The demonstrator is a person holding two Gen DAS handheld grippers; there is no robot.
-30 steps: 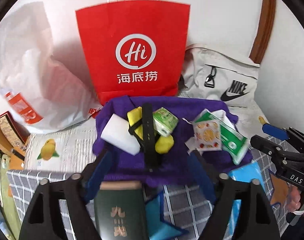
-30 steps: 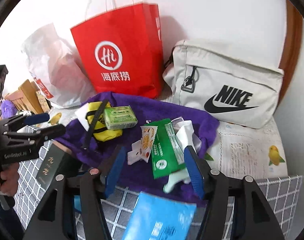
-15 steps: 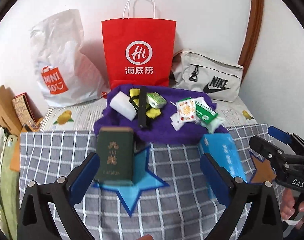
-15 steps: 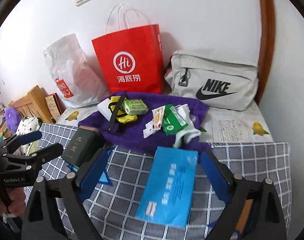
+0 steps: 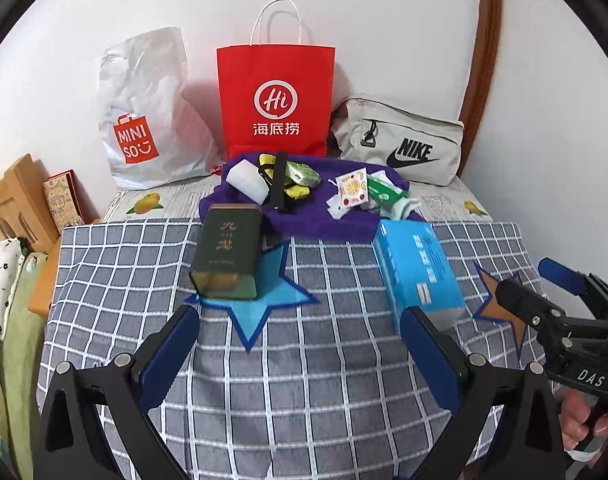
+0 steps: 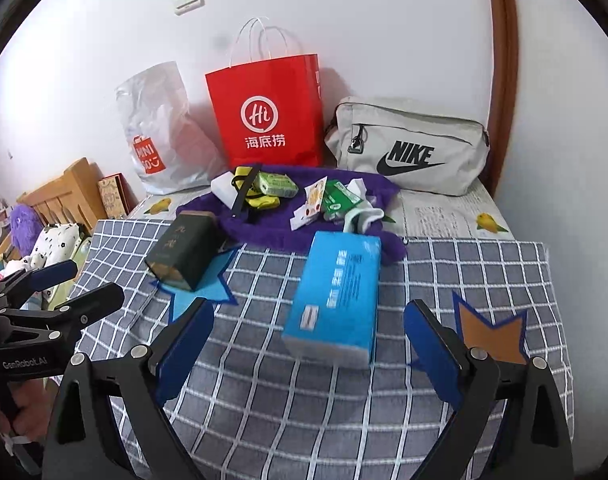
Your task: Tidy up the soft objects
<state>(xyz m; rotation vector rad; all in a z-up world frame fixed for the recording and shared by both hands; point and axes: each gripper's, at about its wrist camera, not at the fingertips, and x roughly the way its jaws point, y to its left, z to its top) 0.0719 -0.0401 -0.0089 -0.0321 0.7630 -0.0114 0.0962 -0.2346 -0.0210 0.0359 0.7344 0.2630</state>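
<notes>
Checked cloth bare at near edge | left gripper fingers spread | right gripper fingers spread, holding nothing

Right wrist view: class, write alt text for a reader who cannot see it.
The open right gripper hovers over a blue tissue pack on a checked cloth. Beyond lie a dark green tin and a cluttered purple towel.

Bare checked cloth ahead, green tin, blue pack seemingly flanking
</notes>
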